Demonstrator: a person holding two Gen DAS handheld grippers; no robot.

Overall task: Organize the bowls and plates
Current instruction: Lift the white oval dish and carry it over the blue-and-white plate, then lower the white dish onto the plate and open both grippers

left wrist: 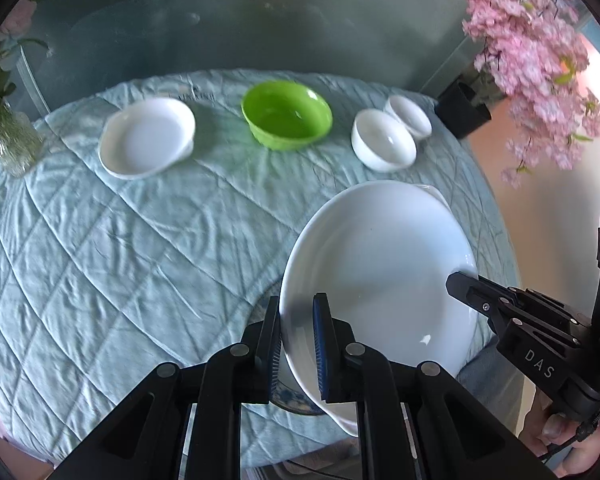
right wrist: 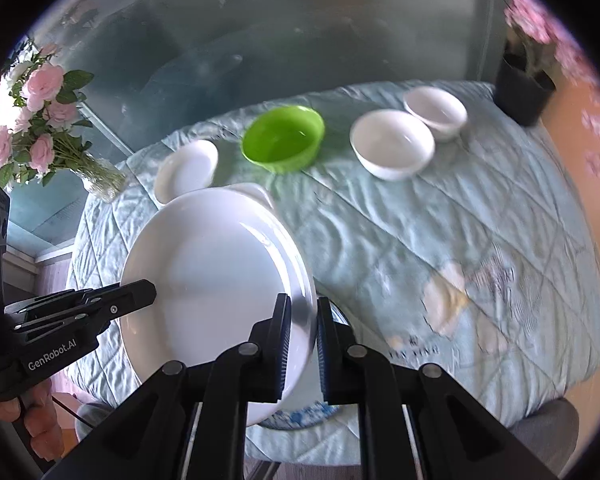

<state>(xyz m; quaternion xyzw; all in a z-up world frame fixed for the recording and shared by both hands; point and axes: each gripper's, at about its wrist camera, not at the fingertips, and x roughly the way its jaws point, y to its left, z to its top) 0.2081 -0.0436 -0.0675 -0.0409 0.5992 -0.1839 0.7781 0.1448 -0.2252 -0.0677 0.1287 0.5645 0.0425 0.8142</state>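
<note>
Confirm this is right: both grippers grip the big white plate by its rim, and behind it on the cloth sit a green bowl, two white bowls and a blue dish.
One thing is off: the dish left of the green bowl is white, not blue, as the left wrist view shows. The rest holds: the left gripper and right gripper grip the big white plate by its rim, and two white bowls sit behind it.

Left gripper (left wrist: 298, 344), right gripper (right wrist: 304, 346) both clamped
</note>
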